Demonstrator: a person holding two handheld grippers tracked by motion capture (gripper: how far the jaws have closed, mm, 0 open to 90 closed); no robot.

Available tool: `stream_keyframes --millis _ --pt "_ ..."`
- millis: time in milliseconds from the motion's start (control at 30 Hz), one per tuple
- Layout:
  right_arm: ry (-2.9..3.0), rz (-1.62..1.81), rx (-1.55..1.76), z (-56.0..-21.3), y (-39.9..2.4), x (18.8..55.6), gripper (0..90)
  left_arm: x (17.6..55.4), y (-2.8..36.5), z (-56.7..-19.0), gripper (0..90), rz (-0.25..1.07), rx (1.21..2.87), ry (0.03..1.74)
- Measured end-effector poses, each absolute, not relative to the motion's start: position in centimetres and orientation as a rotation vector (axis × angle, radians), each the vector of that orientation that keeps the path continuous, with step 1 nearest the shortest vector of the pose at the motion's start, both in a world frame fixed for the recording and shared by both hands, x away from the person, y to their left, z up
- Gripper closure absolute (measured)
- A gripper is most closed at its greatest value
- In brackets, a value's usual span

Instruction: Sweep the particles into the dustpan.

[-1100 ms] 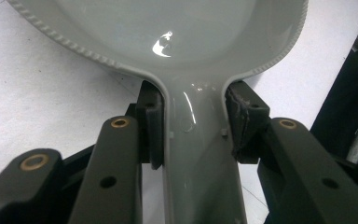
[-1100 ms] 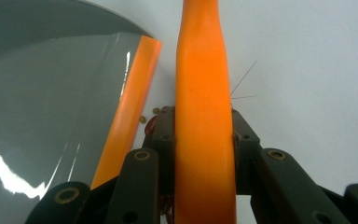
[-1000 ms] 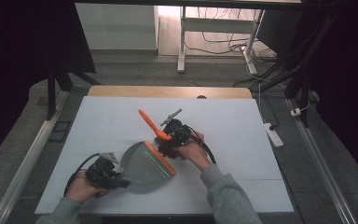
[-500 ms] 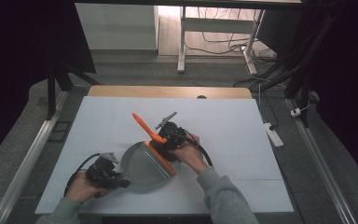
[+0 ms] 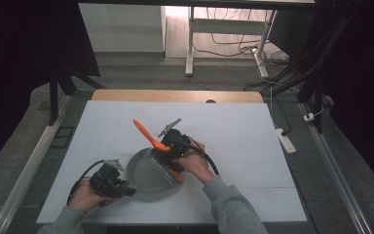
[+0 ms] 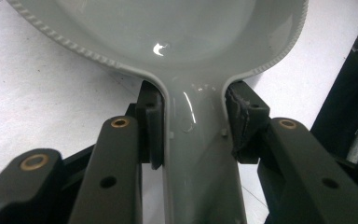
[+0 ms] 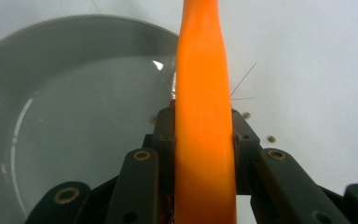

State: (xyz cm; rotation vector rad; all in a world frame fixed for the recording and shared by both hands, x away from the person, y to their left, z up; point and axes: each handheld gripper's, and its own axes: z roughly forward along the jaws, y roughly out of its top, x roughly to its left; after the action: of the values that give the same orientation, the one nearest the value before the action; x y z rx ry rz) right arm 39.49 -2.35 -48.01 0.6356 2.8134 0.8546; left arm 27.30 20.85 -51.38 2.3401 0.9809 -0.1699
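left jaws: black, matte, with rubbery pads; left gripper (image 6: 193, 121) clamped on the neck of the grey dustpan (image 6: 177, 42), 1 pad on each side of the handle
left gripper, high view: left gripper (image 5: 126, 191) low at the near-left of the counter, cable trailing behind, grey 3-cornered plate on top
dustpan handle: smooth glossy grey plastic, narrow, flaring into the pan; bright glare spot on it
dustpan pan: wide shallow scoop, ribbed/serrated rim along the edge; lies on the counter in front of the person, between the 2 hands (image 5: 148, 170)
right jaws: black, brass-coloured rivets on the links; right gripper (image 7: 204, 128) closed on the orange brush handle (image 7: 203, 93), pads pressing both sides
brush handle: smooth orange plastic, flat rounded strip, slightly waisted; in high view it rises tilted up and to the left from the right gripper (image 5: 163, 146), orange handle (image 5: 143, 130)
brush head: orange strip with pale bristles lying across the pan's right part (image 5: 168, 168)
crumbs: a few small dark specks (image 7: 271, 138) on the counter just right of the right jaws
counter: white matte sheet (image 5: 233, 126), wooden edge at the far side
writing/brands: none legible
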Motion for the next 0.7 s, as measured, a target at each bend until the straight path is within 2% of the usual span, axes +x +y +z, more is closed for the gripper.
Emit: stream_keyframes --millis 400,700 --pt "2.885 0.978 0.552 -47.4 -0.5 37.7 70.9 27.3 20.8 -51.4 61.5 -0.168 2.339 0.981" --pt "2.773 1.054 0.662 -45.7 -2.6 38.9 70.9 27.3 20.8 -51.4 61.5 -0.165 2.340 0.980"
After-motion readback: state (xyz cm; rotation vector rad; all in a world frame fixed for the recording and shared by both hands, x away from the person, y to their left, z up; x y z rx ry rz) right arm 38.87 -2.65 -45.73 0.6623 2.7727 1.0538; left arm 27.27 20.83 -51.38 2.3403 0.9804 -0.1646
